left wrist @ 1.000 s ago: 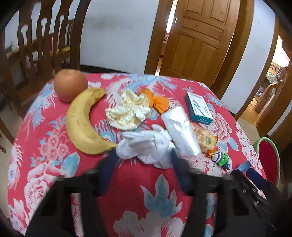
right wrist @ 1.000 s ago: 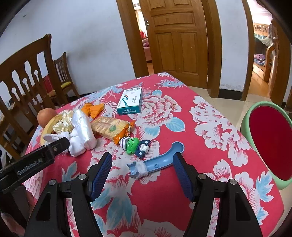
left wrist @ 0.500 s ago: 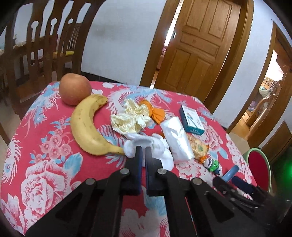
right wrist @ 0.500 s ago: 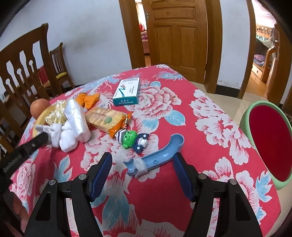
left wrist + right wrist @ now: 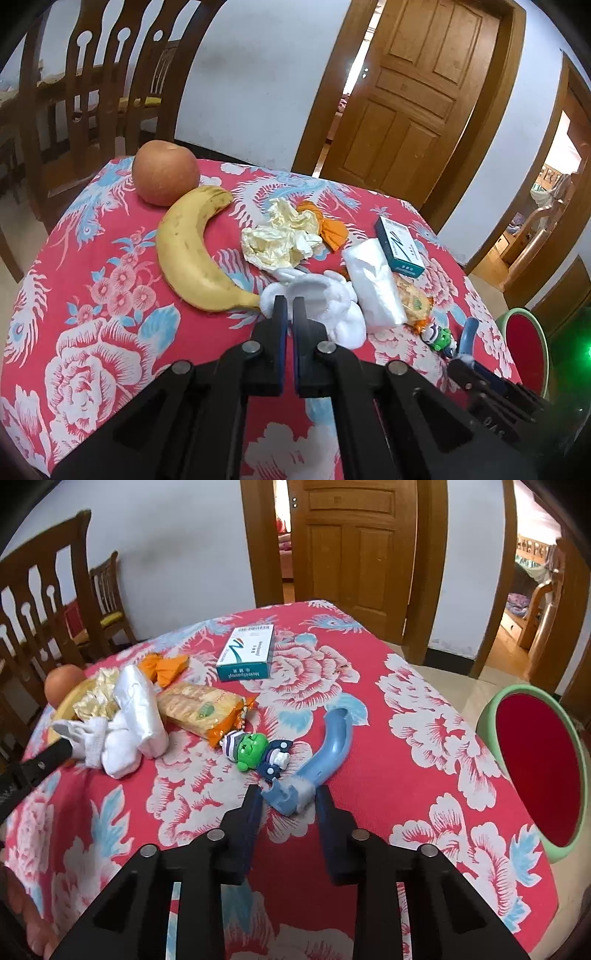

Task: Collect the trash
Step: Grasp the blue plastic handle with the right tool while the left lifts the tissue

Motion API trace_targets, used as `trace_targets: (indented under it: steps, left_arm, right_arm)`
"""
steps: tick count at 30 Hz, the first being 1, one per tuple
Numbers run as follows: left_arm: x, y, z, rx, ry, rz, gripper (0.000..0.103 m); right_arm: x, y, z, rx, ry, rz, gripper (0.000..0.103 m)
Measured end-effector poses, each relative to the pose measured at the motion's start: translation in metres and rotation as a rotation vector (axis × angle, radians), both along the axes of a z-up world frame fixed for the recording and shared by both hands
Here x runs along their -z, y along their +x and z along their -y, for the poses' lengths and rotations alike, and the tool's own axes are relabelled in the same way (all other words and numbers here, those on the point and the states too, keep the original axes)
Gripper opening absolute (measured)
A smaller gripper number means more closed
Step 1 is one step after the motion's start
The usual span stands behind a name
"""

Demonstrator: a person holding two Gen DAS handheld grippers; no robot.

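Note:
A white sock (image 5: pixel 332 295) lies bunched on the red flowered tablecloth (image 5: pixel 110 332), between a banana and a white plastic bag (image 5: pixel 373 280). My left gripper (image 5: pixel 290 306) is shut, pinching the sock's near edge; its tip (image 5: pixel 64 746) also shows against the sock (image 5: pixel 118 749) in the right wrist view. Further back lie crumpled yellowish paper (image 5: pixel 280 240), an orange wrapper (image 5: pixel 328 230) and a biscuit packet (image 5: pixel 199 709). My right gripper (image 5: pixel 288 799) is closing on the bristled head of a blue curved brush (image 5: pixel 332 742), its pads touching both sides.
An apple (image 5: pixel 164 171), a banana (image 5: pixel 188 251), a teal-and-white box (image 5: pixel 245 653) and a small green toy figure (image 5: pixel 255 751) share the table. A green bin with a red inside (image 5: pixel 517 692) stands off the table's right edge. Wooden chairs (image 5: pixel 92 92) stand behind.
The left jaws, open around the sock a second ago, have shut on its edge. The right jaws have narrowed from wide open onto the brush head. Both hands barely shifted.

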State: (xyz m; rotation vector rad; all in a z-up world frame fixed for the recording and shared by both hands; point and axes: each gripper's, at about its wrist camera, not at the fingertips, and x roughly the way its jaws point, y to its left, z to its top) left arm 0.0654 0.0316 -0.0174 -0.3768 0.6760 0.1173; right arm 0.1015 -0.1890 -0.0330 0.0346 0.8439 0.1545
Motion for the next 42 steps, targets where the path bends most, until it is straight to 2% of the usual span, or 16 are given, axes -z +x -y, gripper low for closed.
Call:
trace_targets:
  steps: [2,3,4,6,7,8,11,12,13,14,15,21,26,30,33,42]
  left_arm:
    - [0.0,0.0,-0.002,-0.011,-0.006,0.004,0.004]
    - [-0.001,0.0,-0.003,-0.013,-0.014,0.008,0.015]
    - [-0.001,-0.001,-0.005,-0.012,-0.03,0.019,0.031]
    - [-0.003,-0.002,-0.006,-0.013,-0.049,0.045,0.052]
    - [-0.004,-0.001,-0.006,-0.01,-0.051,0.057,0.057]
    - [-0.004,-0.001,-0.006,-0.008,-0.051,0.06,0.057]
    - [-0.001,0.011,-0.004,0.007,-0.045,0.042,0.057]
    - [0.001,0.015,-0.004,0.012,-0.045,0.032,0.05]
    - [0.002,0.017,-0.003,0.014,-0.044,0.025,0.024]
    - [0.003,0.018,-0.003,0.011,-0.039,0.016,0.01]
    - [0.004,0.017,-0.002,0.012,-0.031,0.012,0.007]
    - [-0.004,0.008,0.005,0.027,0.008,0.068,0.007]
    - [-0.008,0.001,0.008,0.041,0.01,0.062,0.006]
    - [-0.022,-0.024,0.011,0.043,-0.004,0.085,0.006]
    - [-0.035,-0.037,0.015,0.056,-0.001,0.116,0.006]
    - [-0.055,-0.05,0.023,0.084,-0.004,0.157,0.006]
  right_arm:
    - [-0.001,-0.001,0.006,0.018,0.025,0.013,0.028]
    - [-0.002,-0.002,0.008,0.018,0.04,0.018,0.028]
    - [-0.003,-0.003,0.011,0.023,0.056,0.025,0.028]
    - [-0.005,-0.005,0.014,0.027,0.072,0.039,0.028]
    - [-0.005,-0.006,0.014,0.022,0.075,0.043,0.028]
    - [-0.005,-0.006,0.012,0.015,0.074,0.044,0.028]
    - [-0.006,-0.007,0.008,-0.001,0.06,0.048,0.028]
    - [-0.006,-0.006,0.007,-0.001,0.059,0.051,0.028]
    - [-0.006,-0.006,0.008,0.0,0.061,0.052,0.028]
    - [-0.005,-0.005,0.009,0.001,0.068,0.05,0.028]
    - [-0.004,-0.005,0.01,0.001,0.079,0.044,0.028]
    - [0.0,-0.001,0.017,0.006,0.126,0.017,0.028]
    - [-0.008,-0.009,0.015,-0.028,0.139,0.071,0.028]
    - [-0.013,-0.035,0.038,-0.072,0.293,0.118,0.028]
    - [-0.011,-0.043,0.057,-0.055,0.368,0.093,0.028]
    - [-0.019,-0.047,0.064,-0.039,0.352,0.114,0.028]
